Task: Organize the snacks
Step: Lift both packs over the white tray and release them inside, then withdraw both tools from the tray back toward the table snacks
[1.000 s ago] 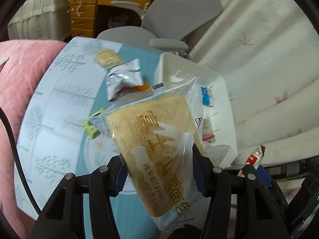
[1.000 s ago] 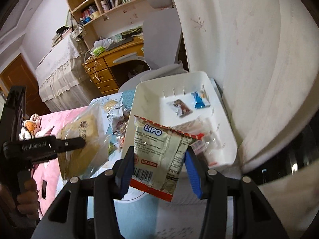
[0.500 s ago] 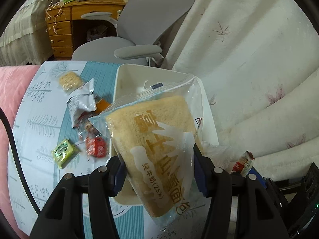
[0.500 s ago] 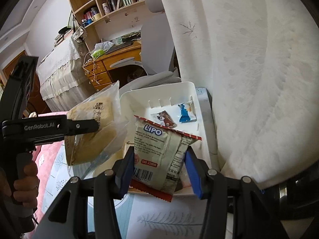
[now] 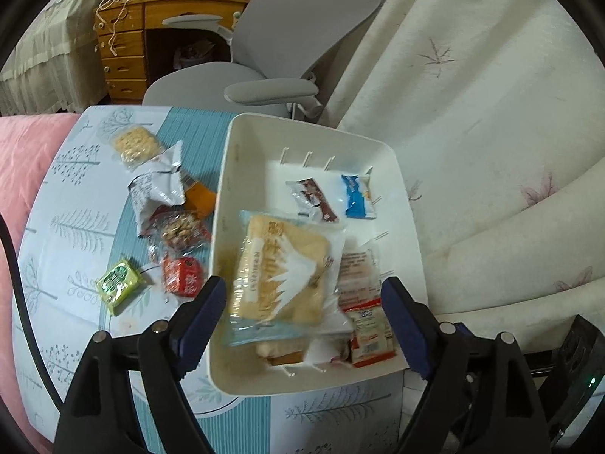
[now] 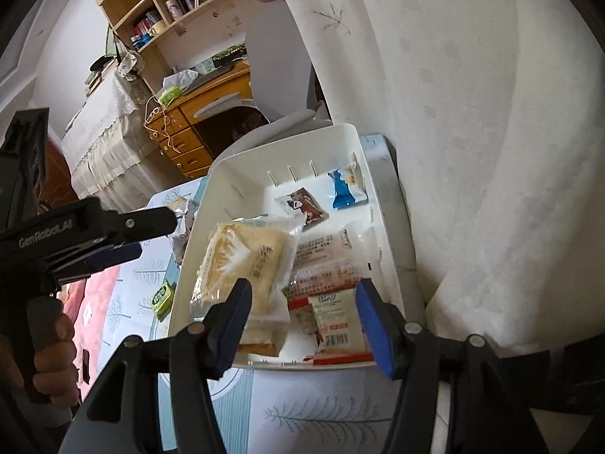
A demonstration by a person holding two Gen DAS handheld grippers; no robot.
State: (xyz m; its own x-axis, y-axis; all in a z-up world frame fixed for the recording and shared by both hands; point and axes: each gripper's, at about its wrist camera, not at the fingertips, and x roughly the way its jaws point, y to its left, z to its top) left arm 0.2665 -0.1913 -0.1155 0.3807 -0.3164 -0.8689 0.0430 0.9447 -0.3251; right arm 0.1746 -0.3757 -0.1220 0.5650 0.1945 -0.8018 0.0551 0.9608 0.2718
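A white bin (image 5: 227,189) (image 6: 382,227) stands on the patterned table. The bread packet (image 5: 280,272) (image 6: 242,265) lies in it, slightly blurred, below my left gripper (image 5: 302,317). That gripper's jaws are opening wide and no pad touches the packet. The red-and-white LIPO packet (image 6: 340,325) (image 5: 370,336) rests in the bin's near right corner. My right gripper (image 6: 302,325) hangs over it with jaws opening, the left pad well clear of the packet. In the right wrist view the left gripper (image 6: 147,234) shows at the left, held by a hand (image 6: 49,355).
A brown packet (image 5: 314,200), a blue packet (image 5: 357,196) and a clear red-printed packet (image 5: 355,268) also lie in the bin. Left of it are several loose snacks: crackers (image 5: 134,143), silver bag (image 5: 159,185), nuts (image 5: 181,230), red (image 5: 181,276), green (image 5: 119,280). Curtain (image 5: 472,151) right, grey chair (image 5: 264,87) behind.
Both grippers moved over the bin and opened. The bread packet left the left gripper and dropped into the bin; the LIPO packet left the right gripper and lies in the bin.
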